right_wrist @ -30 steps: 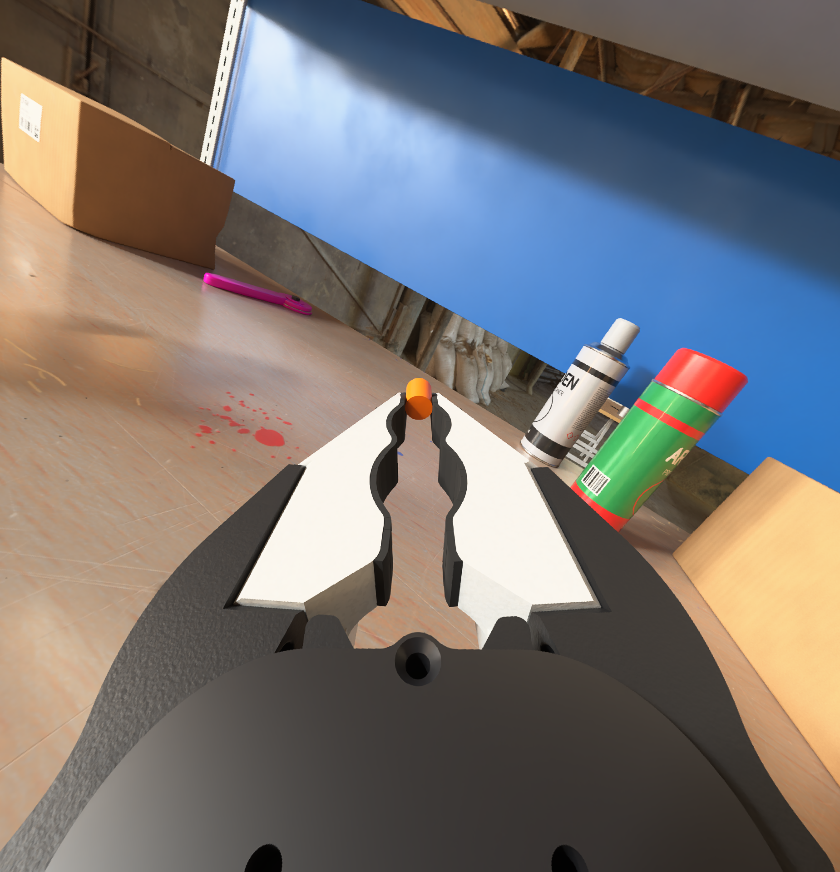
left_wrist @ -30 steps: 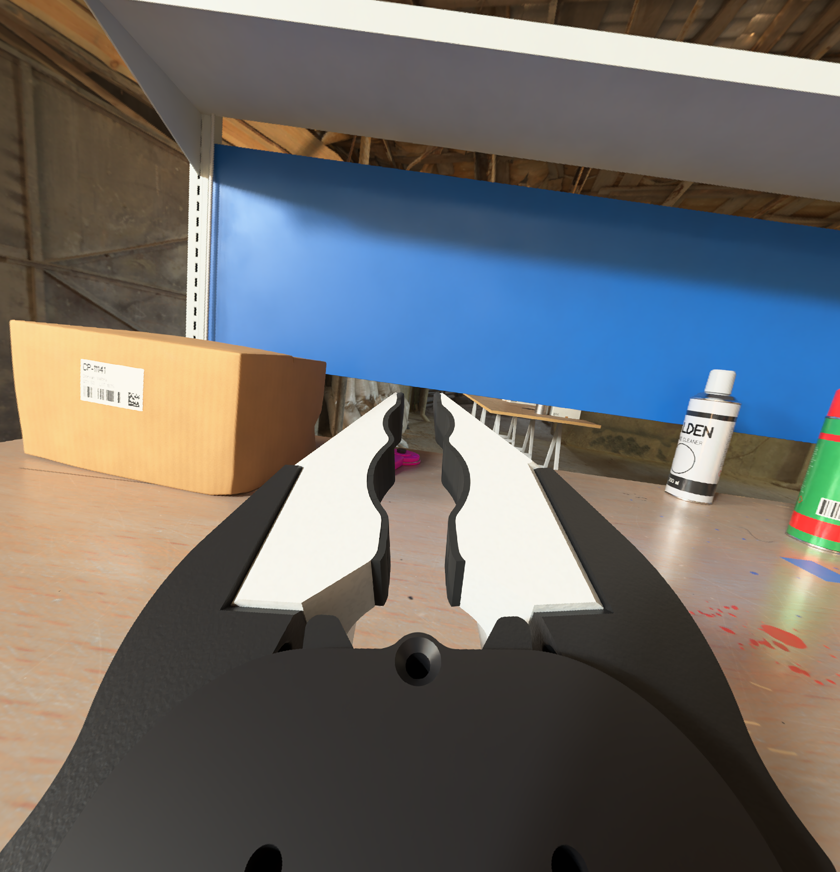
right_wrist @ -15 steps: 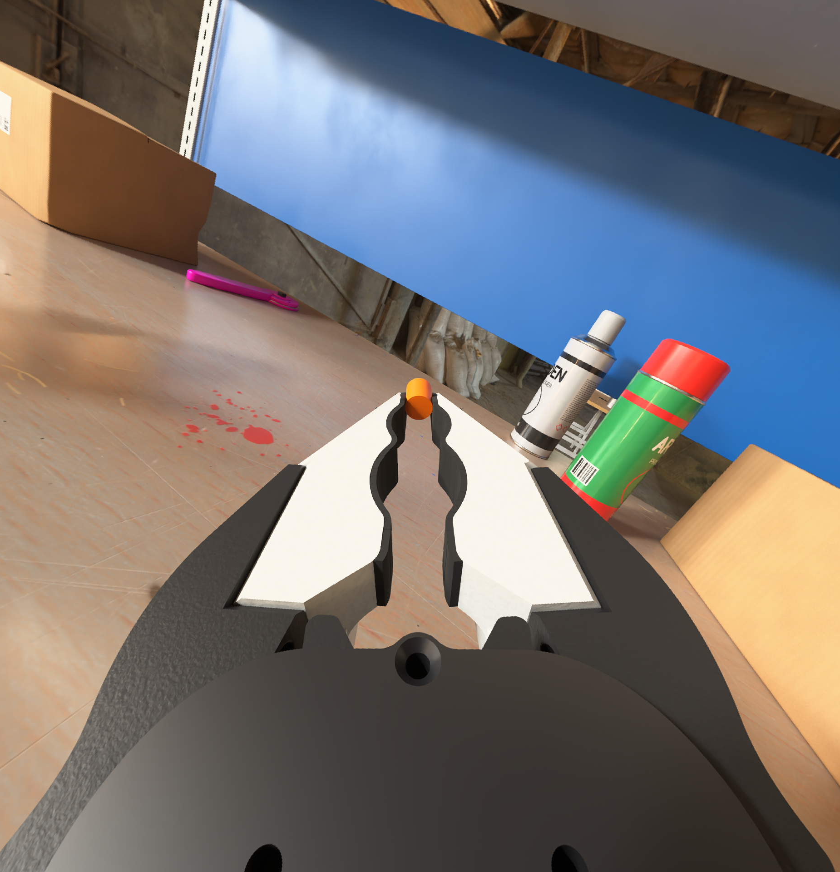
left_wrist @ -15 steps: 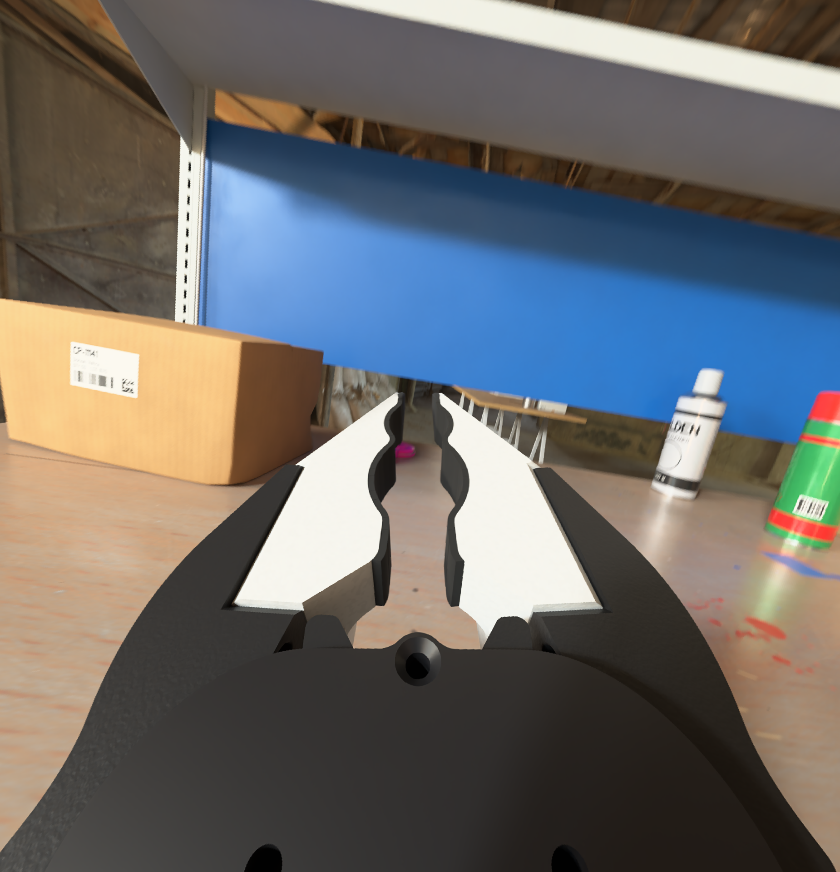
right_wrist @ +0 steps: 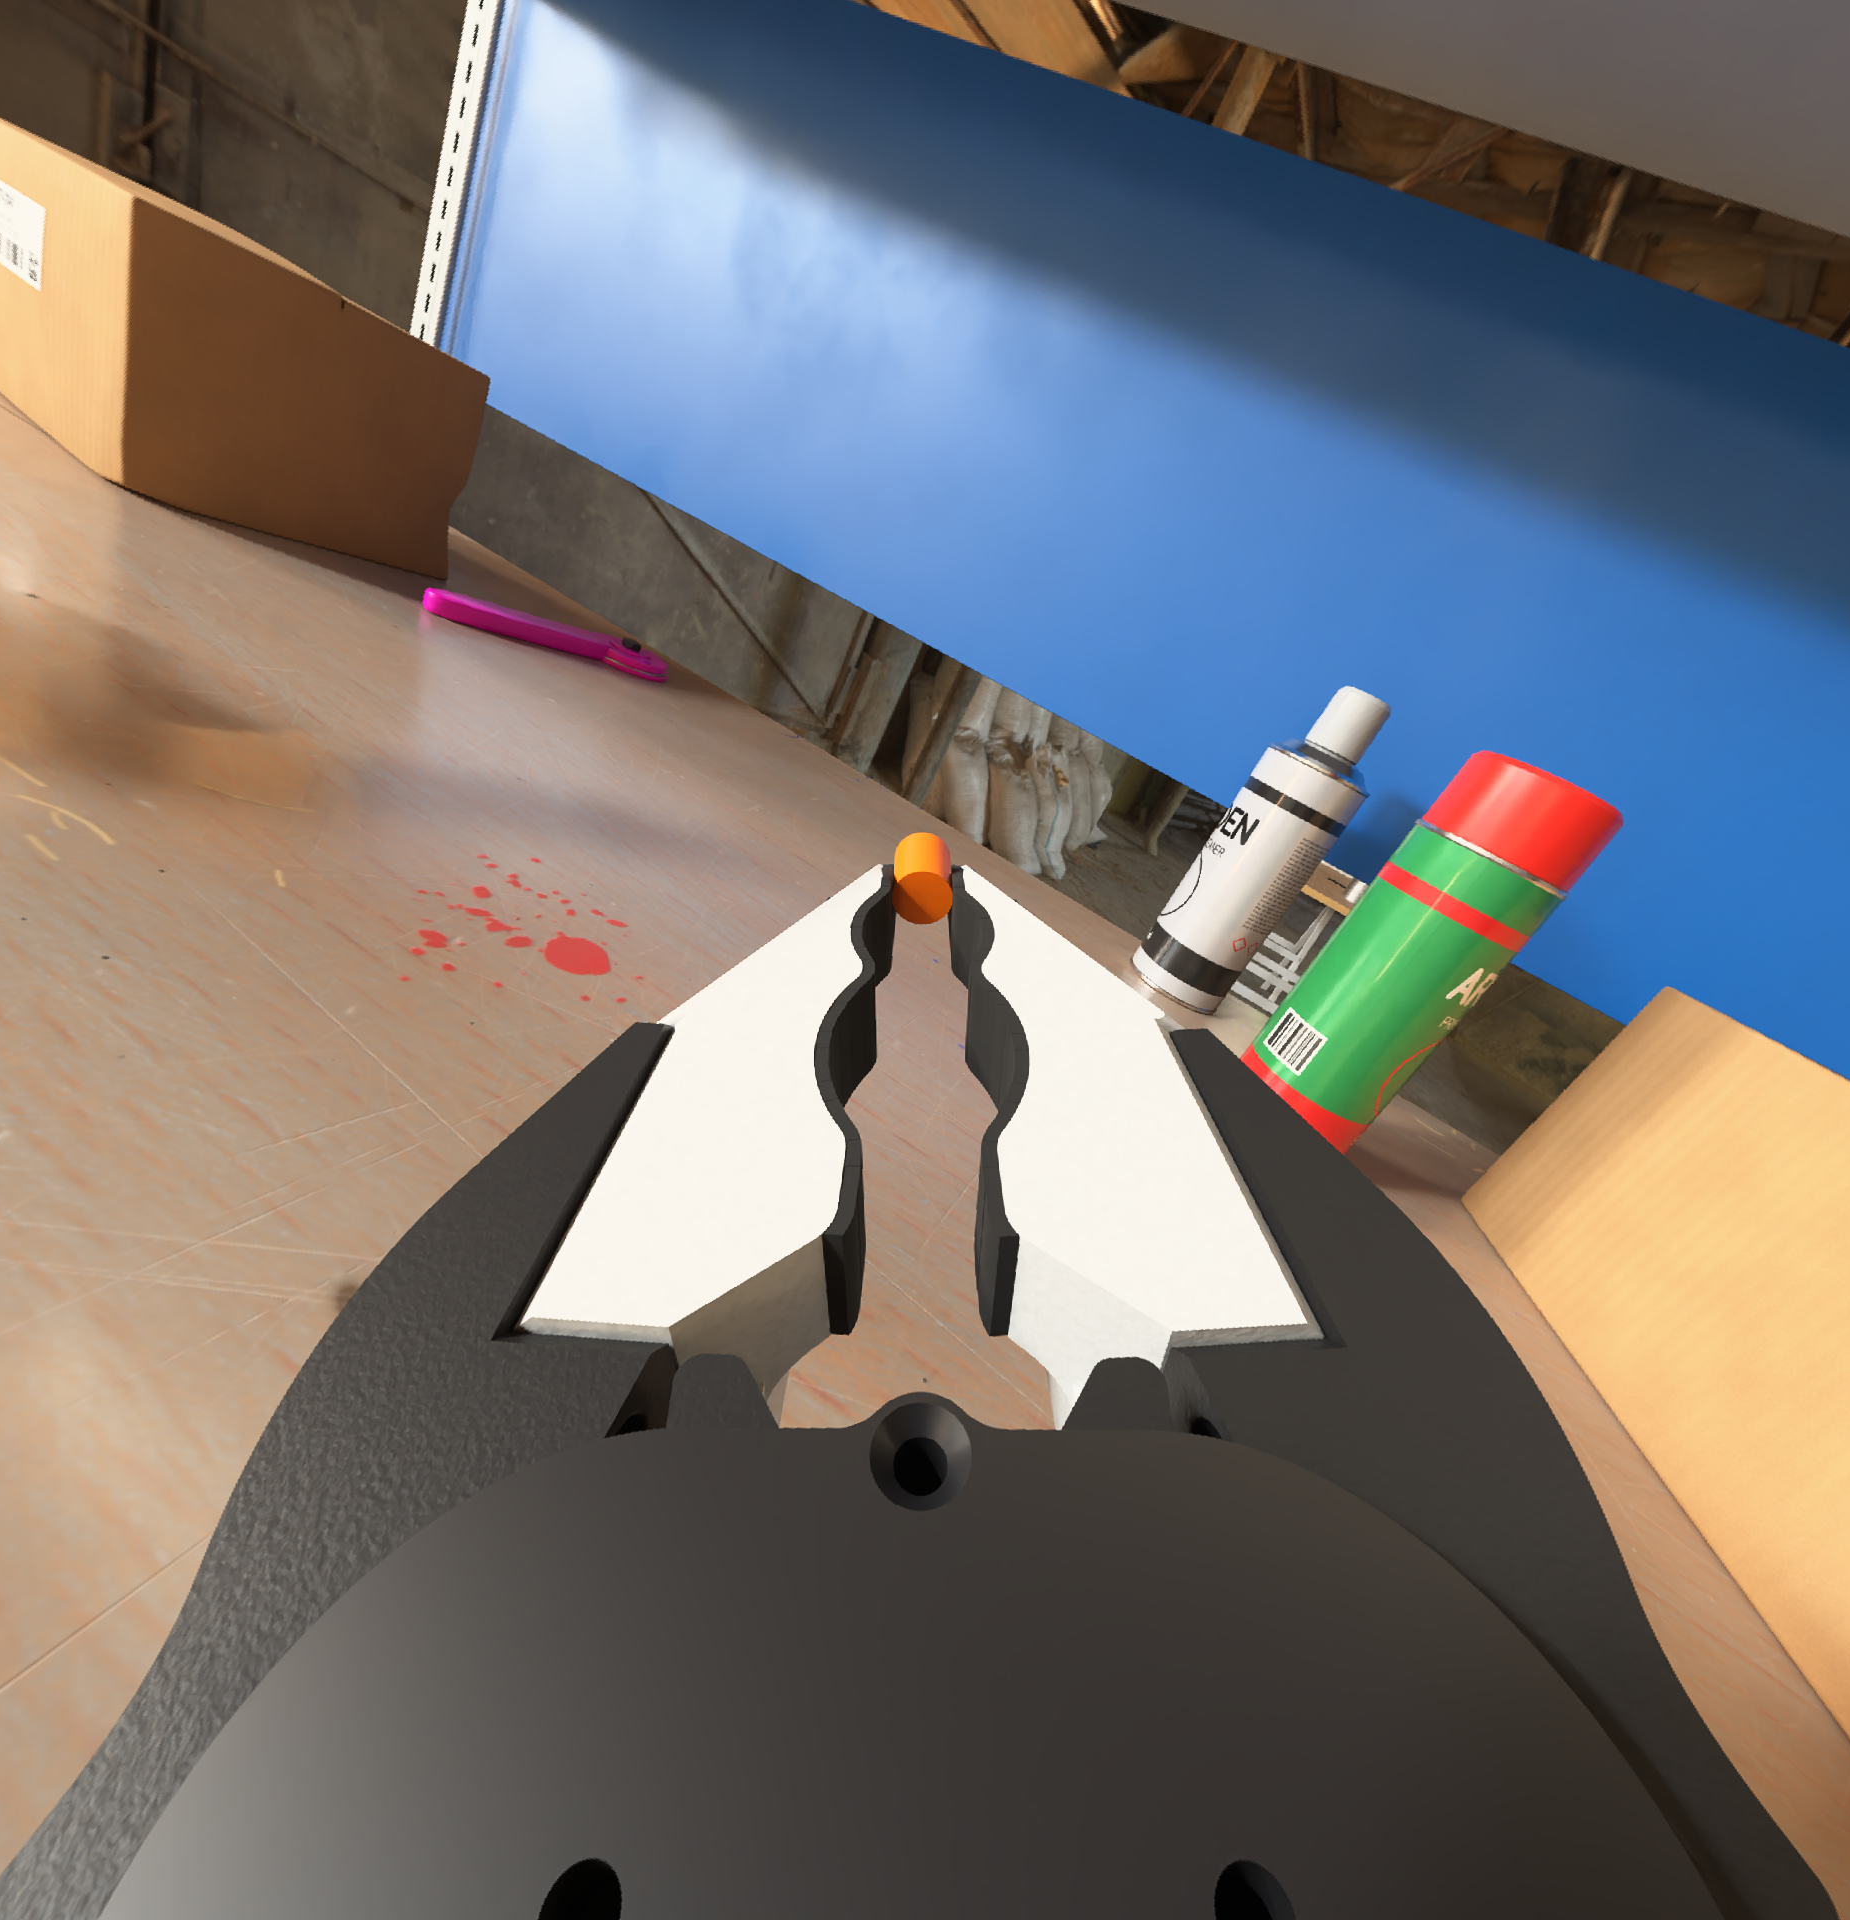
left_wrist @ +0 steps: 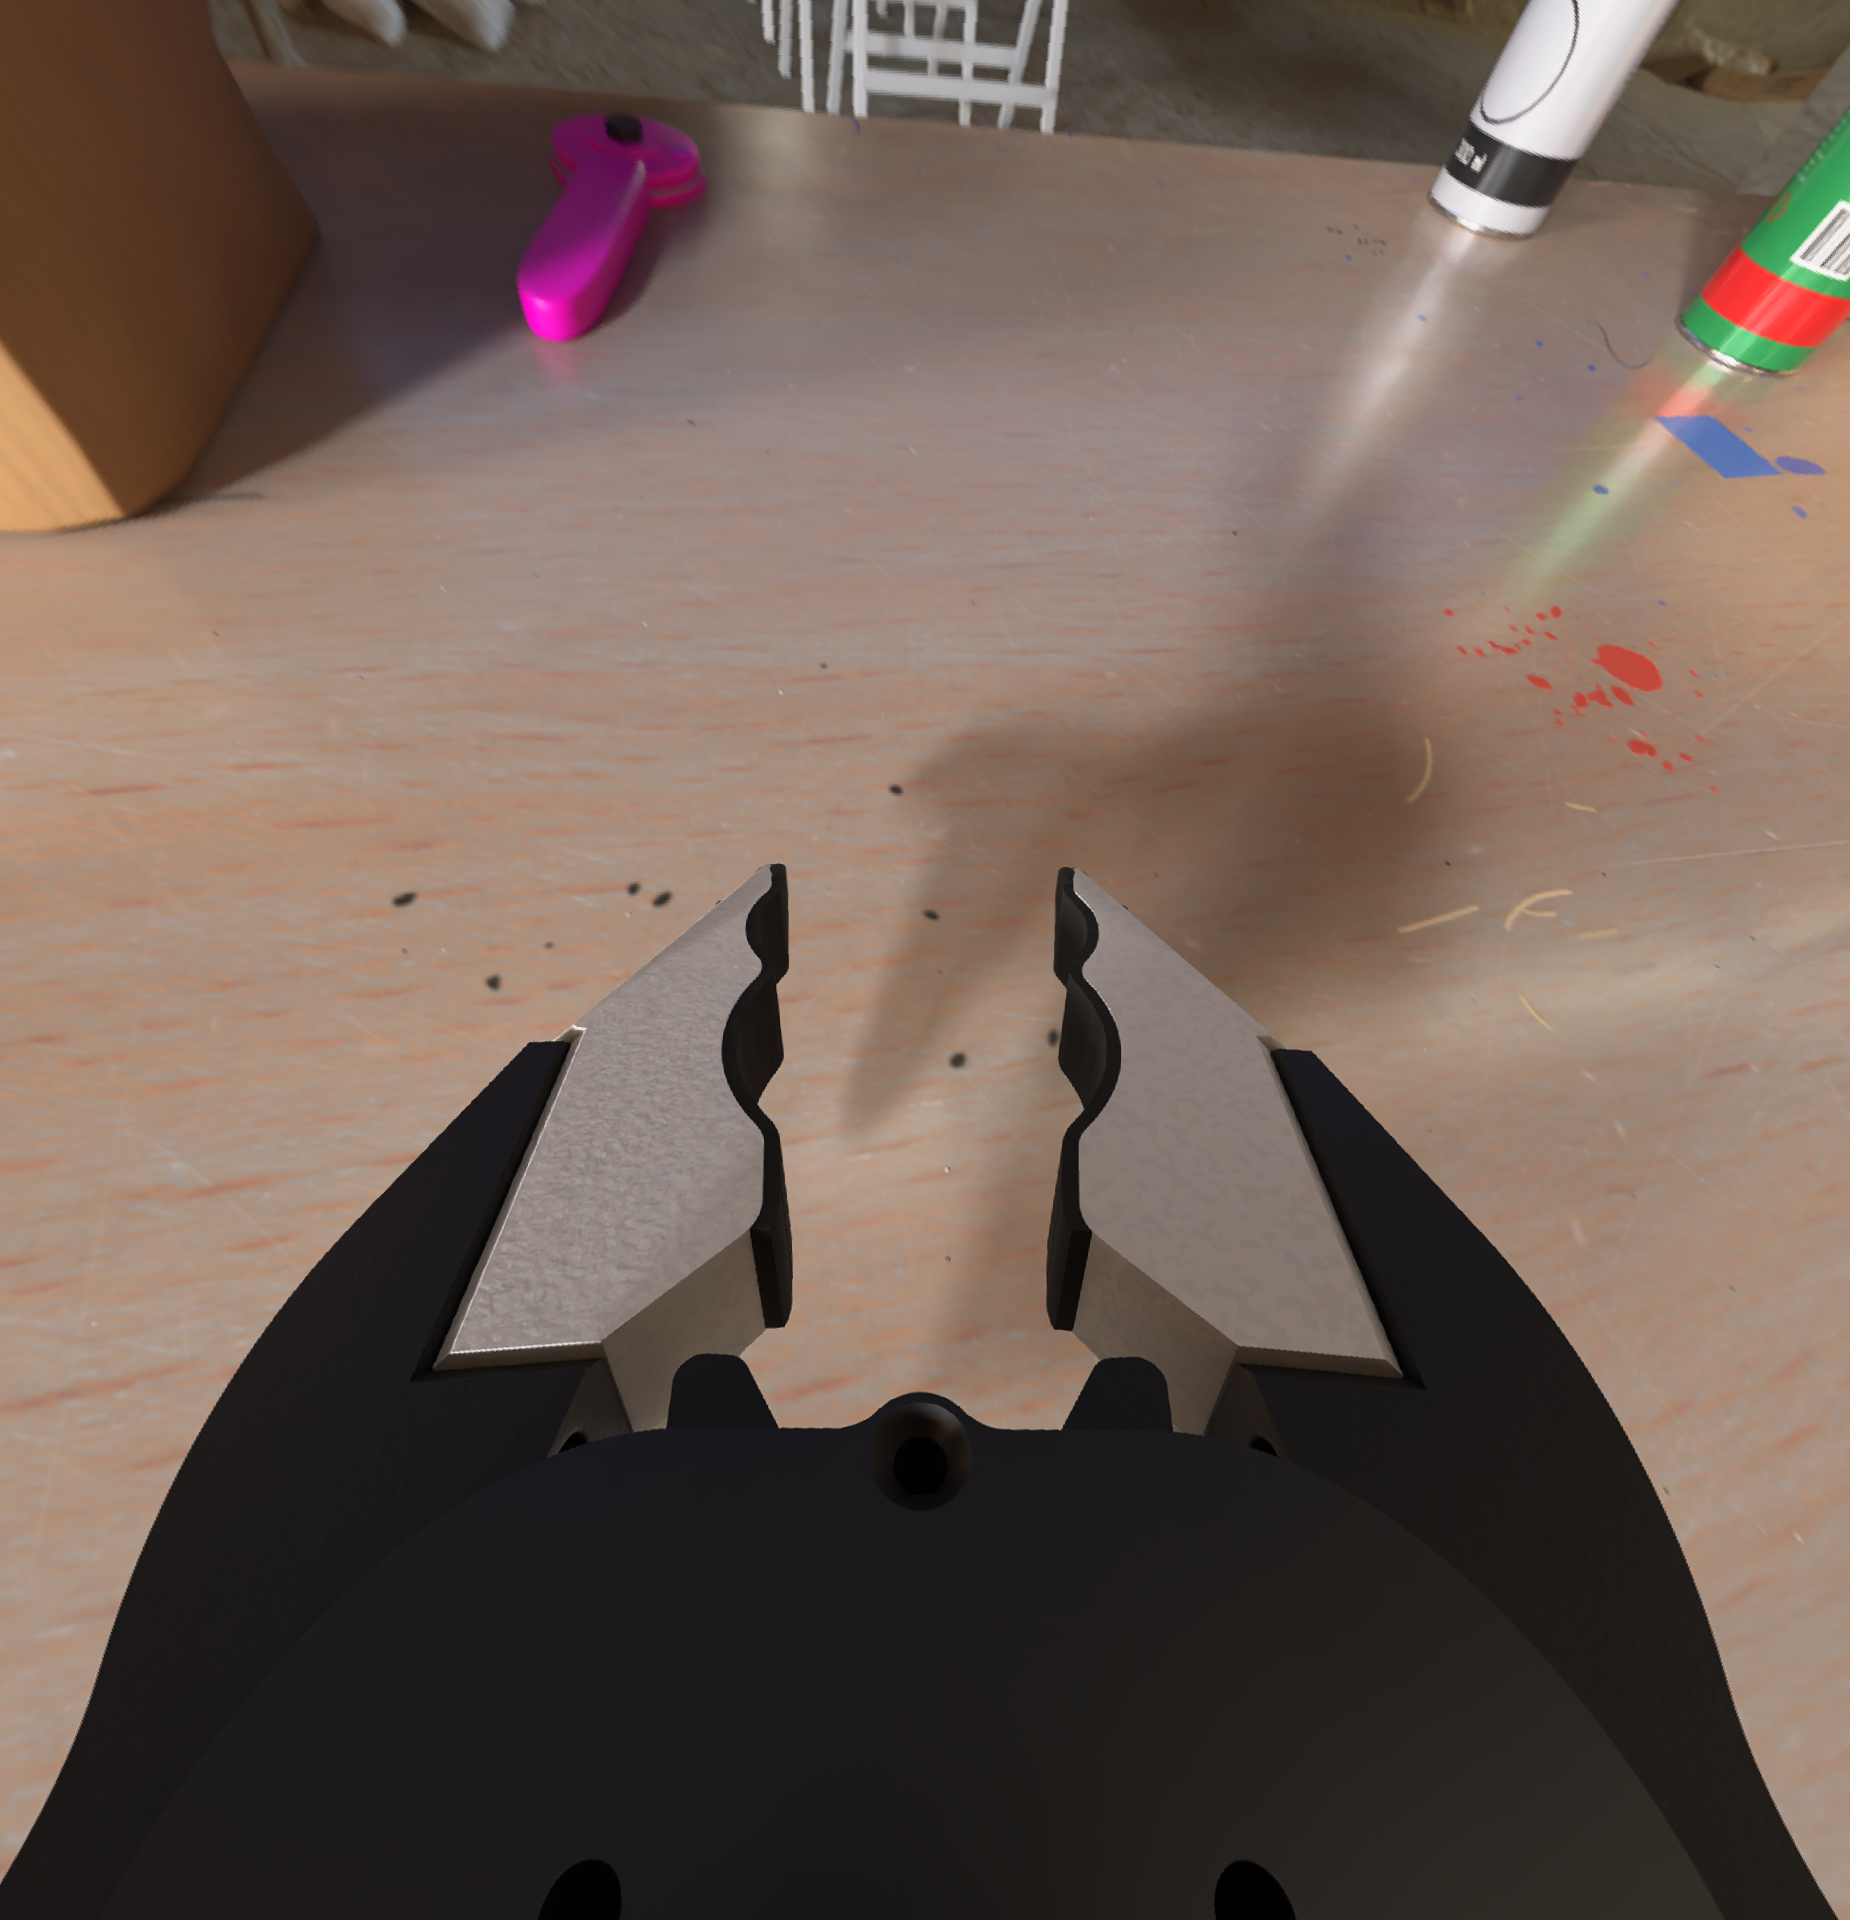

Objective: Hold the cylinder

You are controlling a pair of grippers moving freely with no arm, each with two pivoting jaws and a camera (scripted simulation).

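Note:
A small orange cylinder (right_wrist: 921, 879) is pinched between the tips of my right gripper (right_wrist: 921, 896), which is shut on it and holds it above the wooden table (right_wrist: 225, 1039), tilted. My left gripper (left_wrist: 921, 894) is open and empty, pointing down at the bare wooden table (left_wrist: 900, 520). The cylinder does not show in the left wrist view.
A cardboard box (left_wrist: 90, 260) stands at the far left, also in the right wrist view (right_wrist: 204, 343). A pink cutter (left_wrist: 599, 218) lies beside it. A white spray can (right_wrist: 1264, 852) and a green spray can (right_wrist: 1420, 956) stand at the right, by a tan board (right_wrist: 1710, 1247). Red paint spots (left_wrist: 1617, 675) mark the table.
My left gripper has opened wide and tipped down to face the table. My right gripper keeps the cylinder and has shifted only slightly.

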